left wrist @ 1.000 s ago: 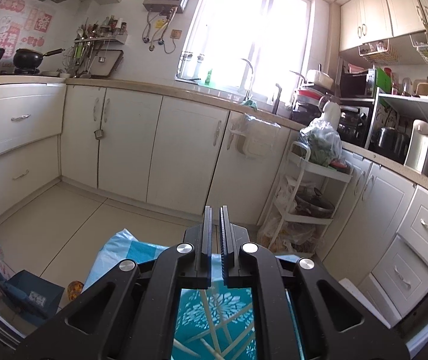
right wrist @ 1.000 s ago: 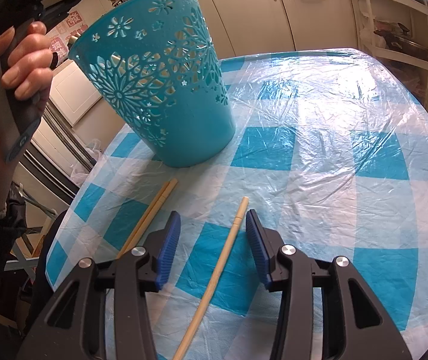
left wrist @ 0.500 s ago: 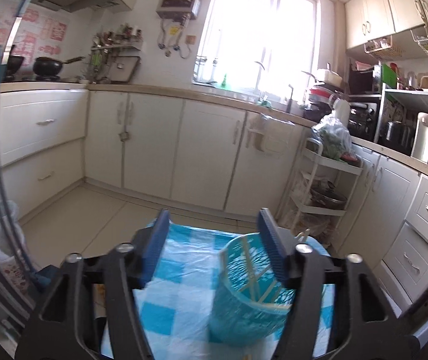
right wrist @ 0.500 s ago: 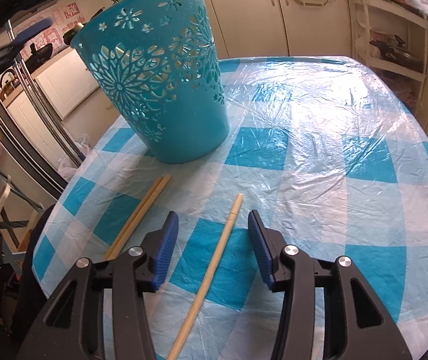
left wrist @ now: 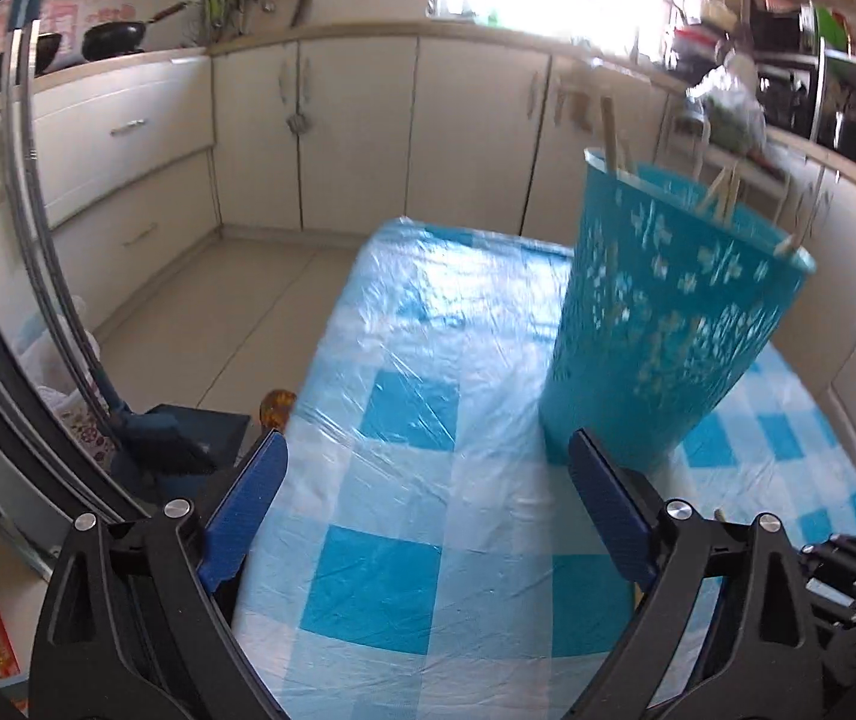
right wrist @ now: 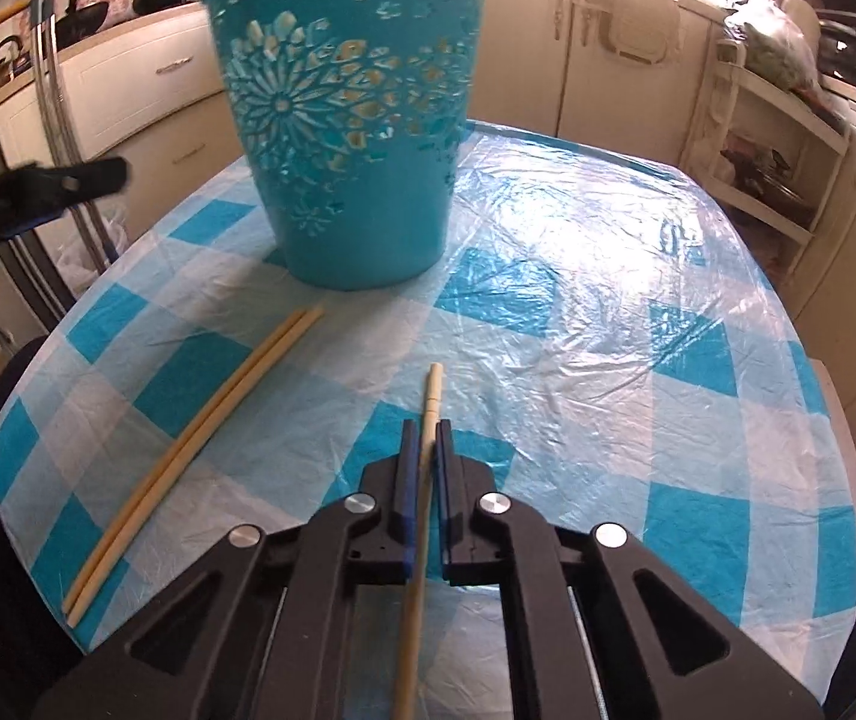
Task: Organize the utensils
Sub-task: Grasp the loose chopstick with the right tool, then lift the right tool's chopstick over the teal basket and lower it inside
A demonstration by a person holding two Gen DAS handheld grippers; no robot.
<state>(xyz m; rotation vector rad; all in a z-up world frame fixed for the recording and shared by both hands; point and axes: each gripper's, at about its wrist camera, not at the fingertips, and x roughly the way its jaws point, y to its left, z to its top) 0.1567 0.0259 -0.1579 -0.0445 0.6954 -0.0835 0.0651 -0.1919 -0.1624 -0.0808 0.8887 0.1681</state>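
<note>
- Right gripper (right wrist: 422,456) has closed since half a second ago: its blue pads, then spread on either side of the single pale wooden chopstick (right wrist: 431,396), now pinch it near its far end, with the tip poking out ahead.
- That chopstick lies flat on the desk with the blue-and-white checked plastic cover (right wrist: 637,276), so the grasp looks made and the lift into the holder is probably next.
- Teal perforated plastic basket (right wrist: 350,120) stands upright just beyond, with several chopsticks (left wrist: 721,195) already leaning inside it.
- Pair of wooden chopsticks (right wrist: 200,450) lies side by side to the left, untouched and still to be collected.
- Left gripper (left wrist: 428,516) has swung down toward the desk; it hovers with jaws wide and holds nothing, the basket just beyond its right finger.
</note>
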